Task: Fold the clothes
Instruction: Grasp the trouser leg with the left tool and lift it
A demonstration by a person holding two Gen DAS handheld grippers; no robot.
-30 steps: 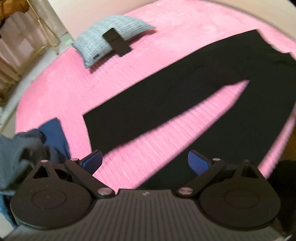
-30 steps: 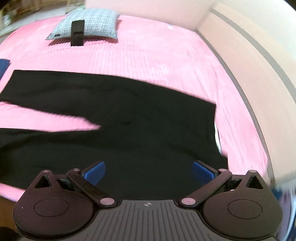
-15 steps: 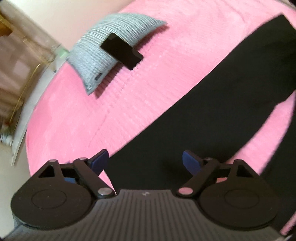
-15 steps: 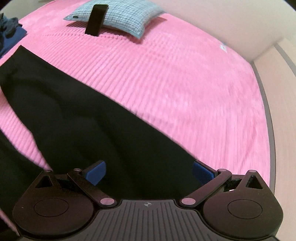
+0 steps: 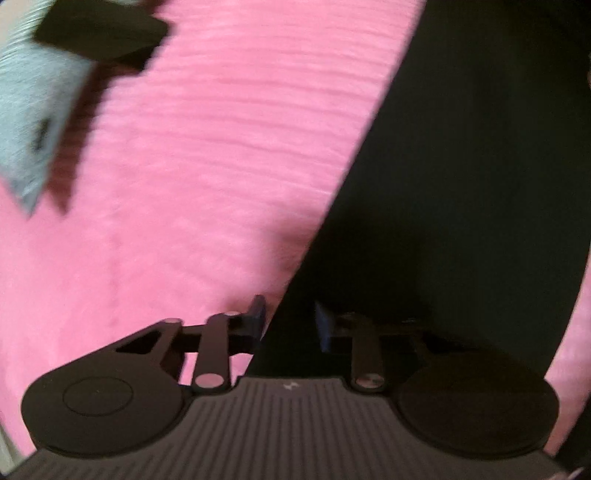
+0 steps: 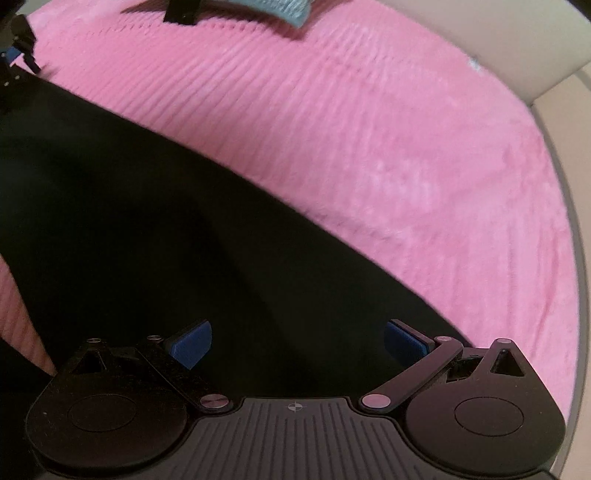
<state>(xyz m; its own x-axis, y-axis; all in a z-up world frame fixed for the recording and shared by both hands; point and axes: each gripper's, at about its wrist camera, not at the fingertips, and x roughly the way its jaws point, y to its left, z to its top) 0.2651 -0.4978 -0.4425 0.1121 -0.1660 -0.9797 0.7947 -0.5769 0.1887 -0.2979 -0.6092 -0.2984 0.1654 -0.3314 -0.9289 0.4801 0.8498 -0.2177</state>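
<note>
Black trousers [image 5: 461,184] lie flat on a pink ribbed bedspread [image 5: 203,166]. My left gripper [image 5: 290,321] sits low at the far edge of one trouser leg, its jaws narrowed to a small gap, with the cloth edge running between the blue pads; whether it pinches the cloth I cannot tell. In the right wrist view the trousers [image 6: 147,229] fill the lower left. My right gripper [image 6: 297,341] is open just above the black cloth near its far edge. The left gripper shows small at the far left of that view [image 6: 14,48].
A grey-blue pillow [image 5: 26,122] with a flat black object [image 5: 99,33] on it lies at the head of the bed; it also shows in the right wrist view [image 6: 266,7]. A beige wall or headboard [image 6: 517,44] borders the bedspread [image 6: 369,129] on the right.
Both grippers have dropped lower and moved toward the trousers' far edge. The left jaws have narrowed from wide open to a small gap. The right jaws stay open.
</note>
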